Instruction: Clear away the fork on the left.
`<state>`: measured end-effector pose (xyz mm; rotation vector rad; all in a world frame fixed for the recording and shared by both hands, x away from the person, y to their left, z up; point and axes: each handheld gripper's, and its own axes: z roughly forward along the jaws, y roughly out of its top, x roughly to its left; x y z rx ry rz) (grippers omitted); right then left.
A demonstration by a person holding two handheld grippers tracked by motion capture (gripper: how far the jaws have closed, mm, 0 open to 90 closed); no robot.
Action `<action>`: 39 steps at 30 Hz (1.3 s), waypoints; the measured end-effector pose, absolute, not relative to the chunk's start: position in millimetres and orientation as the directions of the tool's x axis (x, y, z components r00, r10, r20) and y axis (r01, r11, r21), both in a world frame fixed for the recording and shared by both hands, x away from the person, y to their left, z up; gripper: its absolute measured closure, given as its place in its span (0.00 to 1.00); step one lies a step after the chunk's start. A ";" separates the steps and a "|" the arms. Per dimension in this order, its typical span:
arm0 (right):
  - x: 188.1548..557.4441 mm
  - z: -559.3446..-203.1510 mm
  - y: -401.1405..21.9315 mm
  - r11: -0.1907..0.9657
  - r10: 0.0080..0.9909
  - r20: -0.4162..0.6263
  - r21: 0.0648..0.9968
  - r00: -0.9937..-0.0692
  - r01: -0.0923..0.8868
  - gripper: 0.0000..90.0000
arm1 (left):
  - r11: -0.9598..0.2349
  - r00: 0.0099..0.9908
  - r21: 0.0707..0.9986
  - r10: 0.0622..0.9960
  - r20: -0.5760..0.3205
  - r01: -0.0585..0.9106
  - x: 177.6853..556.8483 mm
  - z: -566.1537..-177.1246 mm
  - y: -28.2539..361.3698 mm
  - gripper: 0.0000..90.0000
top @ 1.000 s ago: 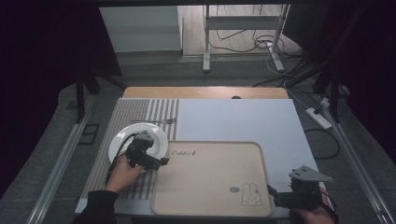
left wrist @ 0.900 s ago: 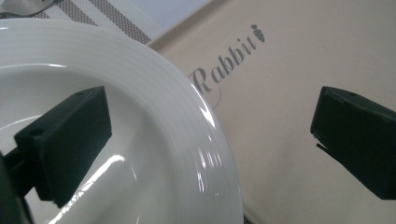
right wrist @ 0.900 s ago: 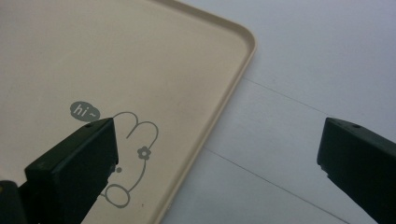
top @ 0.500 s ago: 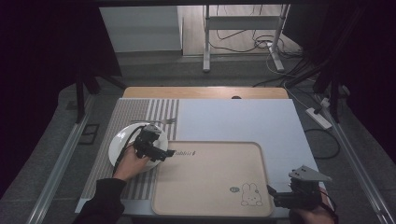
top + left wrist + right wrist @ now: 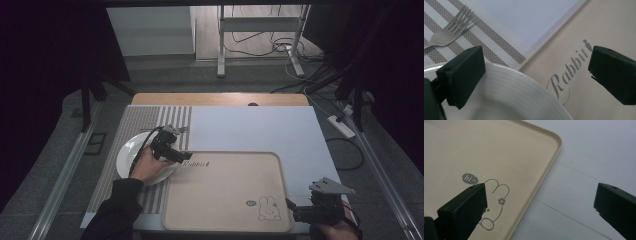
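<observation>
The left gripper [image 5: 172, 150] hovers over the white plate [image 5: 127, 157], jaws apart, gripping nothing. The plate rests on the striped placemat [image 5: 150, 120], its right edge just beside the beige tray [image 5: 225, 200]. A fork [image 5: 447, 33] lies beyond the plate. The right gripper [image 5: 295, 210], jaws apart, straddles the tray's near right edge.
</observation>
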<state>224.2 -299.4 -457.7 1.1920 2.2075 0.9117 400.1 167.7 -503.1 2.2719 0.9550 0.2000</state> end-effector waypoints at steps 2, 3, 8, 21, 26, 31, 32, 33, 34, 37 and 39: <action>224.1 -457.7 -299.3 0.403 0.853 -0.088 0.737 -0.514 0.543 0.00 | -0.524 0.717 0.619 0.691 -0.092 0.585 403.8 -502.2 167.5 0.06; 224.1 -457.7 -299.3 0.403 0.853 -0.088 0.737 -0.514 0.543 0.00 | -0.524 0.717 0.619 0.691 -0.092 0.585 403.8 -502.2 167.5 0.08; 224.2 -457.7 -299.3 0.403 0.853 -0.087 0.737 -0.515 0.543 0.00 | -0.515 0.688 0.614 0.722 -0.064 0.598 416.9 -498.9 171.1 0.24; 224.6 -457.9 -299.2 0.405 0.851 -0.085 0.735 -0.519 0.544 0.00 | -0.547 0.685 0.560 0.727 -0.051 0.622 456.7 -500.0 181.3 0.84; 224.6 -457.9 -299.3 0.405 0.850 -0.084 0.735 -0.520 0.544 0.00 | -0.556 0.668 0.516 0.743 -0.045 0.652 472.2 -503.2 189.3 0.99; 224.5 -457.7 -299.5 0.406 0.849 -0.082 0.734 -0.522 0.545 0.00 | -0.554 0.657 0.489 0.752 -0.055 0.674 482.2 -507.0 196.4 0.99; 224.6 -457.7 -299.5 0.405 0.849 -0.081 0.734 -0.522 0.545 0.00 | -0.562 0.658 0.467 0.751 -0.058 0.683 487.1 -509.9 198.3 0.99; 224.6 -457.7 -299.5 0.405 0.849 -0.081 0.734 -0.522 0.545 0.00 | -0.562 0.658 0.467 0.751 -0.058 0.683 487.1 -509.9 198.3 0.99; 224.7 -457.8 -299.4 0.406 0.849 -0.081 0.733 -0.522 0.546 0.00 | -0.567 0.655 0.449 0.754 -0.054 0.690 490.8 -513.0 198.8 0.99; 224.5 -457.7 -299.4 0.407 0.848 -0.081 0.734 -0.523 0.545 0.00 | -0.571 0.650 0.433 0.758 -0.049 0.698 495.7 -516.9 199.8 0.99; 224.6 -457.7 -299.4 0.406 0.848 -0.081 0.734 -0.524 0.545 0.00 | -0.560 0.646 0.442 0.760 -0.062 0.701 497.9 -517.5 201.2 0.99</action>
